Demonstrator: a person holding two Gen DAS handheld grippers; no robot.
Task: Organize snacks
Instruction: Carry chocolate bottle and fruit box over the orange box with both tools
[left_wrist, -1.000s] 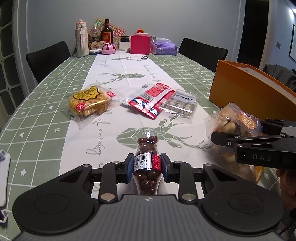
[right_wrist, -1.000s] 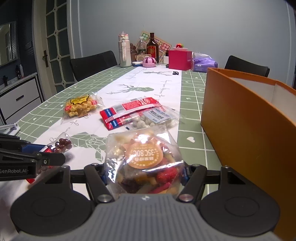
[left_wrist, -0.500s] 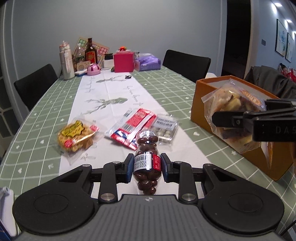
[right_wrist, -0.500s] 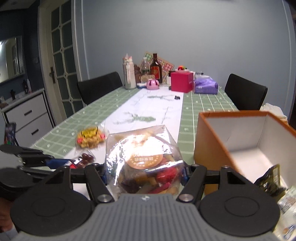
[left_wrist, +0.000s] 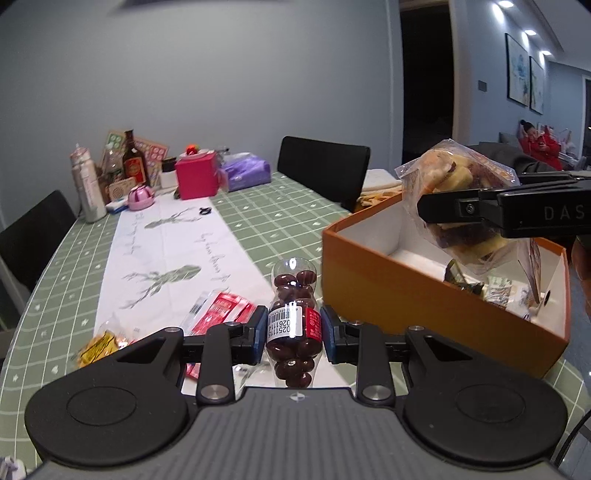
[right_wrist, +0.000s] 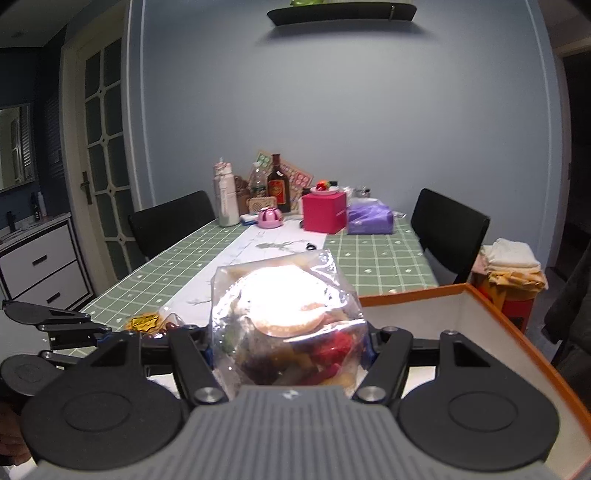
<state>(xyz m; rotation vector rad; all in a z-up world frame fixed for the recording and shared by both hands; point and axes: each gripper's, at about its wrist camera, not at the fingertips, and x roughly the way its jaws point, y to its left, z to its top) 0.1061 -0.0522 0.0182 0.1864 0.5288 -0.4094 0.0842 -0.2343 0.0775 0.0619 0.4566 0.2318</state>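
Note:
My left gripper (left_wrist: 294, 334) is shut on a small clear bottle of brown chocolate beans (left_wrist: 293, 325), held upright above the table. My right gripper (right_wrist: 290, 350) is shut on a clear bag of mixed dried fruit (right_wrist: 286, 321), lifted over the open orange box (right_wrist: 491, 332). In the left wrist view that bag (left_wrist: 461, 206) hangs above the orange box (left_wrist: 406, 291), which holds several packets. Red snack packs (left_wrist: 218, 314) and a yellow-labelled bag (left_wrist: 98, 345) lie on the white runner.
The far end of the green checked table carries a pink box (left_wrist: 195, 179), a purple pack (left_wrist: 245, 175), bottles (left_wrist: 133, 158) and a tall flask (left_wrist: 86, 186). Black chairs (left_wrist: 325, 171) stand on both sides. A person in red (left_wrist: 537, 144) sits in the far room.
Both grippers have risen with their loads. The dried fruit bag went from table level beside the box to above its open top. The bottle moved up and toward the box.

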